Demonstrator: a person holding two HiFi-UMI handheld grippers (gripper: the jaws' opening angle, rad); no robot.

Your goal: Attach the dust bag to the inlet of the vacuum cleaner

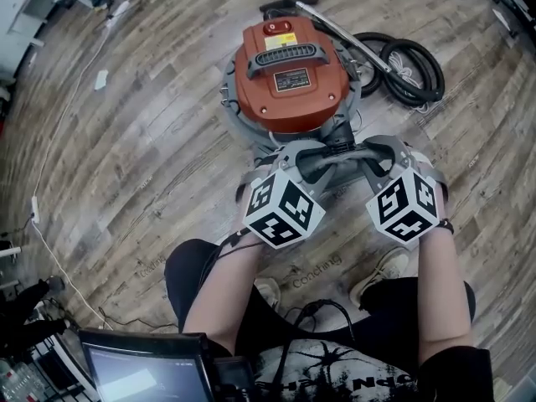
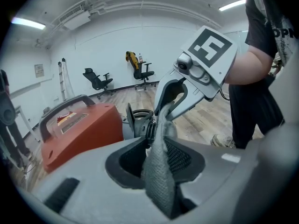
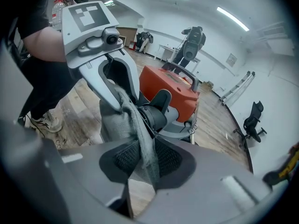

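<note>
The bag (image 3: 112,122) sits against the inlet (image 3: 154,115) of the vacuum (image 1: 289,74). The right tongs (image 3: 142,148) pinch its cloth; the left tongs (image 2: 156,146) stand apart, cloth loose between them. With one side slack, the bag could slide off.

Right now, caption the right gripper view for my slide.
The right gripper pinches the grey dust bag by its edge, in front of the orange vacuum cleaner's black inlet.

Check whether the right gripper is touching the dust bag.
Touching. The right gripper view shows it: the grey cloth of the dust bag runs down between the jaws of the right gripper, and both pads press against it.
</note>
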